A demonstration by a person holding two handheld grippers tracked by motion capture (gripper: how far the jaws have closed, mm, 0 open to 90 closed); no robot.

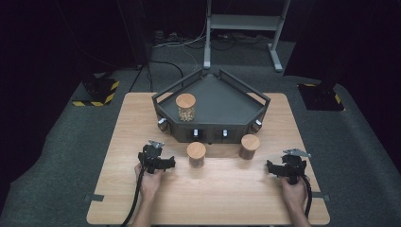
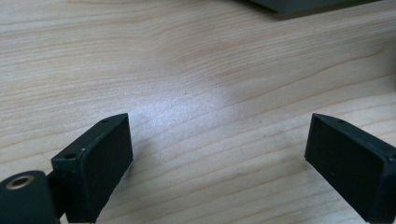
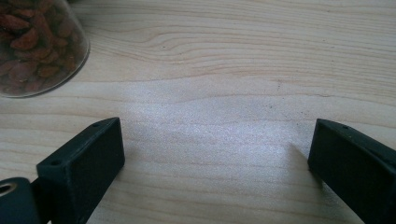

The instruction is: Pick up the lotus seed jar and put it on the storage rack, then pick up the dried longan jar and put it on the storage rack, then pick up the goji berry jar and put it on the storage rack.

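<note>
Landmark: dark grey tray (image 1: 246, 101) with raised rails, at rear centre of bench (image 1: 137, 127); all places below given from it.
Jar in tray: cork-lidded jar (image 1: 185, 107) with pale contents, standing upright inside tray, left part, near front wall.
Middle jar: cork-lidded jar (image 1: 196, 154), upright on bench, just in front of tray's front wall, left of centre.
Right jar: cork-lidded jar (image 1: 249, 146), upright on bench, in front of tray's front right corner; in right tool's view a clear jar wall (image 3: 39, 44) with reddish-brown pieces, at upper left, apart from jaws.
Left tool (image 1: 166, 163): in front of tray's left front corner, just left of middle jar, not touching it; jaws pointing toward that jar.
Left tool, state: jaws wide apart over bare wood (image 2: 205, 116), nothing between them.
Right tool (image 1: 270, 168): in front of tray's right end, nearer bench front than right jar, apart from it.
Right tool, state: jaws spread apart, bare bench between, no contact with any jar.
Hands: one on each tool, entering from bench front edge.
</note>
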